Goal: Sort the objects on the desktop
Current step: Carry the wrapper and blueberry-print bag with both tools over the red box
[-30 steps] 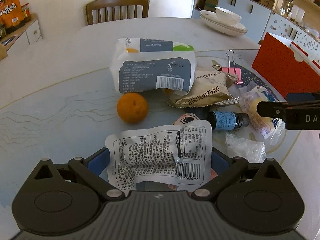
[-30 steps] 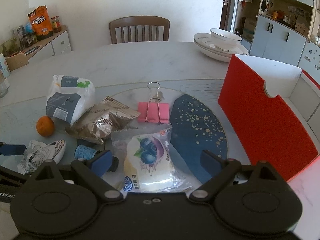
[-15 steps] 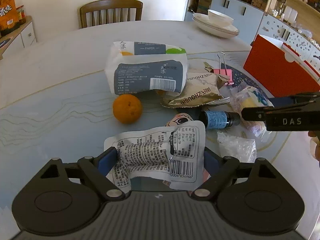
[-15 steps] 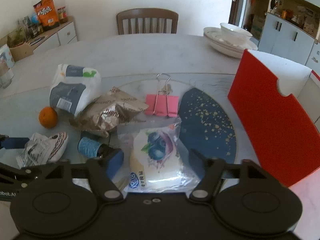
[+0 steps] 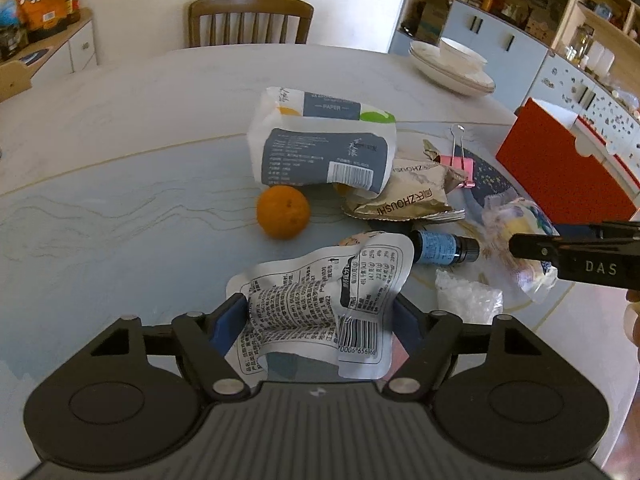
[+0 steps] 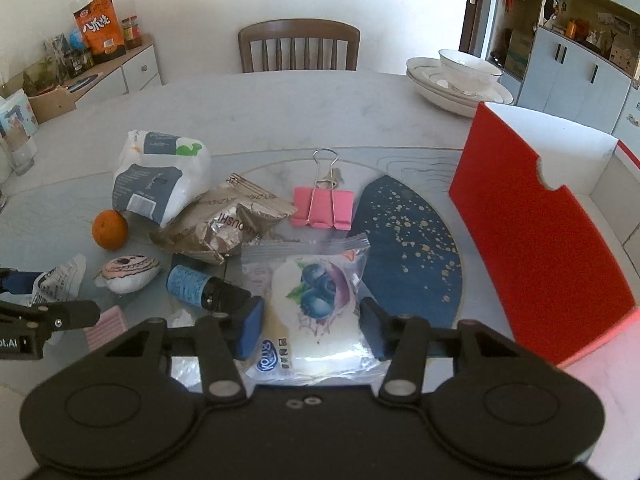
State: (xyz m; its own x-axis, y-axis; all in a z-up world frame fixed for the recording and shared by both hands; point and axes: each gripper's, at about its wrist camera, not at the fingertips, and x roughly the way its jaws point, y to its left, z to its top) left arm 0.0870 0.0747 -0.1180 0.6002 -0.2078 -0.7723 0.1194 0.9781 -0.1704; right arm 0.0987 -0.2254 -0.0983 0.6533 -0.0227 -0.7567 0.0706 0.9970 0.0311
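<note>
Crinkly plastic is buckling as the left gripper [image 5: 318,322], its jaws just closing, is pinching the white pouch [image 5: 320,300] near the orange [image 5: 283,211] while the right gripper [image 6: 310,330] is closing on the blueberry pack [image 6: 316,304] beyond it, so both are needing firm, centred, gentle squeezes before lifting.

White wall [image 6: 200,8], wooden chair [image 6: 298,46], sideboard [image 6: 120,72], pale-blue cabinets [image 6: 568,76], sunlit

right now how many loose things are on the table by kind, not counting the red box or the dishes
snack packets: 3 (white printed pouch, brown foil bag, blueberry bread)
tissue pack: 1
orange: 1
blue bottle: 1
pink binder clip: 1
total: 7
</note>
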